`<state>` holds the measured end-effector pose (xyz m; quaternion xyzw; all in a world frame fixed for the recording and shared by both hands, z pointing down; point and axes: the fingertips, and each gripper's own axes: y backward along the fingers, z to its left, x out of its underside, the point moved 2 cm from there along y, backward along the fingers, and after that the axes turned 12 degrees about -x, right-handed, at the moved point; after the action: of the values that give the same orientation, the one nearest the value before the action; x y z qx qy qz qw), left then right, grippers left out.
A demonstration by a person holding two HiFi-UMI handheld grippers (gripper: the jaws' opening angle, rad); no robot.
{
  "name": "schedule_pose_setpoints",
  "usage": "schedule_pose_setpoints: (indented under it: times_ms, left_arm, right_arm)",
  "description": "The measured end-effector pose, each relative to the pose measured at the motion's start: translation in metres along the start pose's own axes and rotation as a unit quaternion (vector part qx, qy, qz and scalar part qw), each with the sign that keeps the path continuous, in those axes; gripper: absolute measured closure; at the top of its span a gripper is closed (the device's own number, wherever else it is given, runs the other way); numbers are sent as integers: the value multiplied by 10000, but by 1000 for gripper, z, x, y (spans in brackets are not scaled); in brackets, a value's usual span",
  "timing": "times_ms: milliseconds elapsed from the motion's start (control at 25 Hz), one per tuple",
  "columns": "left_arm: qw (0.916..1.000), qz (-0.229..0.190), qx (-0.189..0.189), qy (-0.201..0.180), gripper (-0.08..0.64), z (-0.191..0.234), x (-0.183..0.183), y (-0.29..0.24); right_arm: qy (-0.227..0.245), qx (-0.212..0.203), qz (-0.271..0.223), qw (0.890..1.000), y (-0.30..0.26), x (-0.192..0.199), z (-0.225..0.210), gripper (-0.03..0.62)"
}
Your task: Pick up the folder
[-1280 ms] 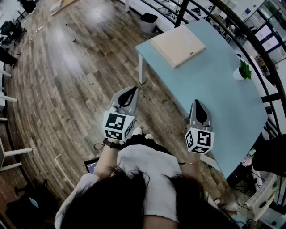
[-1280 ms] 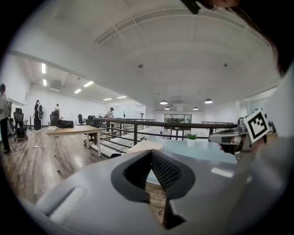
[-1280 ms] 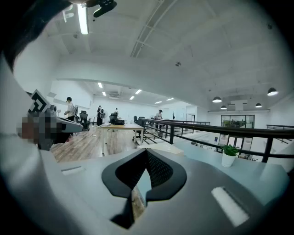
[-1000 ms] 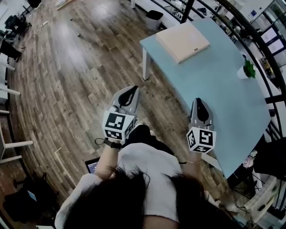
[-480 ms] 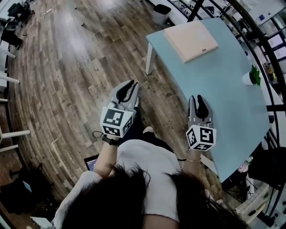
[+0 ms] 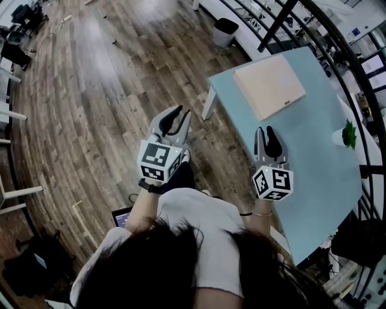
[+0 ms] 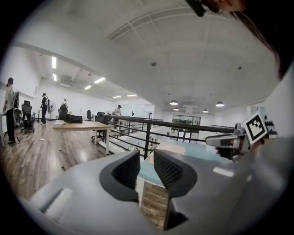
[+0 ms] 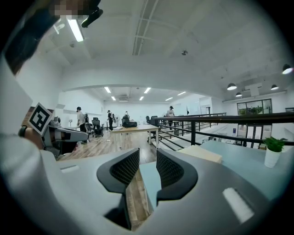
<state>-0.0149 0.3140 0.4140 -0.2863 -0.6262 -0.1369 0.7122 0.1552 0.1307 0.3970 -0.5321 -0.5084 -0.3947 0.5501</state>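
Observation:
The folder (image 6: pixel 269 86) is a flat beige slab lying at the far end of a light blue table (image 6: pixel 301 151). It also shows beyond the jaws in the left gripper view (image 7: pixel 171 148) and the right gripper view (image 8: pixel 200 153). My left gripper (image 6: pixel 181 114) hangs over the wooden floor, left of the table's near corner. Its jaws (image 7: pixel 147 167) stand a narrow gap apart with nothing between them. My right gripper (image 6: pixel 264 131) is over the table's near edge, well short of the folder. It (image 8: pixel 148 167) is open by a narrow gap and holds nothing.
A small potted plant (image 6: pixel 348 134) stands on the table's right side. A black railing (image 6: pixel 283 18) runs behind the table, with a dark bin (image 6: pixel 225 30) past its far corner. A laptop (image 6: pixel 122 217) lies on the floor by my feet. Other desks and people are far off.
Both grippers' jaws, closed at first, have parted to a narrow gap. The person has moved, so the table and folder now sit further right and slightly lower in the head view.

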Motion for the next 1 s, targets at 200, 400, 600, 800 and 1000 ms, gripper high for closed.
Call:
schedule_pose_setpoints:
  times_ms: [200, 400, 600, 800, 1000]
  left_arm:
    - [9999, -5, 90, -69, 465, 44, -17, -44]
    - [9997, 29, 216, -102, 465, 73, -22, -69]
    - [9994, 95, 329, -85, 465, 92, -21, -83]
    - [9985, 190, 512, -68, 465, 92, -20, -103]
    - [9974, 299, 650, -94, 463, 86, -15, -139]
  right_arm:
    - [-53, 137, -7, 9999, -56, -11, -4, 502]
    - [-118, 405, -25, 9991, -85, -13, -8, 500]
    - [-214, 716, 48, 9972, -91, -10, -11, 500]
    - [-303, 985, 192, 9945, -92, -5, -25, 494]
    - [-421, 1207, 257, 9915, -100, 4, -53, 486]
